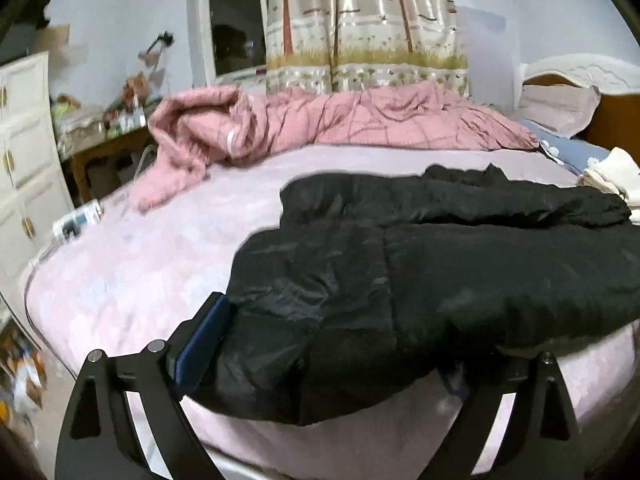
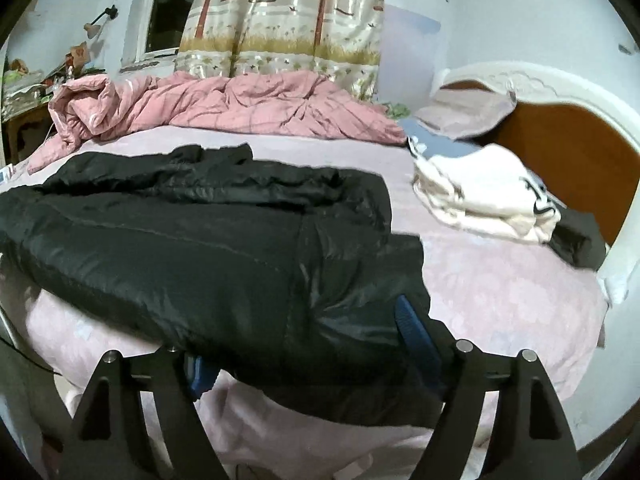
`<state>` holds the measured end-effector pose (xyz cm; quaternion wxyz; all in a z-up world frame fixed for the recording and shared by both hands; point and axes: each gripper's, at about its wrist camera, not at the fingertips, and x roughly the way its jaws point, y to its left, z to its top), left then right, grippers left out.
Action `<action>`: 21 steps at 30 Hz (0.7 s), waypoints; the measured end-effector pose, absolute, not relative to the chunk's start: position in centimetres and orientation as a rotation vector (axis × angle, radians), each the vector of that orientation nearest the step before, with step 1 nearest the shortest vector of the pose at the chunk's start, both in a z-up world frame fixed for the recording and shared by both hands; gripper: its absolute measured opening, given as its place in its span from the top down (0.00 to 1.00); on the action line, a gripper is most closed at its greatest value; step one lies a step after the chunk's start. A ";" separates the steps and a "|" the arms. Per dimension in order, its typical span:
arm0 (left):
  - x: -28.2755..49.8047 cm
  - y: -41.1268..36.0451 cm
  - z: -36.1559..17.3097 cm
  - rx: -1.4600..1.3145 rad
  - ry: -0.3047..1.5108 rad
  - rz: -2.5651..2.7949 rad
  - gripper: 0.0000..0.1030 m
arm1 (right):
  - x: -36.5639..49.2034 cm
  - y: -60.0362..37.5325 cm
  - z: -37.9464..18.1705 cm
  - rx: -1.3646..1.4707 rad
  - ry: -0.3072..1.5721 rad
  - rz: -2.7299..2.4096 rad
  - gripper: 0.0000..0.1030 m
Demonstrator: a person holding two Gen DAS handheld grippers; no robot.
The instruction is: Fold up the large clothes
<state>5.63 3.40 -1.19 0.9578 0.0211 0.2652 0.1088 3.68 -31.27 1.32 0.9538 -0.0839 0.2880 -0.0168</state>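
A large black padded jacket (image 1: 420, 264) lies spread across the pink bed sheet (image 1: 140, 264), its near hem hanging over the bed's front edge. My left gripper (image 1: 332, 364) is wide open around the jacket's left end; the blue pad (image 1: 200, 344) of its left finger shows, the right finger is under the cloth. In the right wrist view the same jacket (image 2: 200, 240) fills the left and middle. My right gripper (image 2: 308, 356) is wide open around the jacket's right end, one blue pad (image 2: 416, 336) beside the cloth.
A crumpled pink quilt (image 1: 320, 124) lies along the far side of the bed. Folded white clothes (image 2: 484, 196) and a dark item (image 2: 580, 244) sit near the wooden headboard (image 2: 560, 140) at right. A white cabinet (image 1: 24, 152) and cluttered desk (image 1: 104, 136) stand left.
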 end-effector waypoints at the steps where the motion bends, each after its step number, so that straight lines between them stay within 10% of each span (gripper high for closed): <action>1: 6.0 3.4 -0.7 0.049 0.524 0.222 0.10 | 4.0 -31.3 1.8 -0.167 0.579 -0.031 0.21; 21: 24.0 7.7 -1.4 -0.012 0.615 0.262 0.02 | 25.2 -36.3 3.1 -0.040 0.628 -0.080 0.14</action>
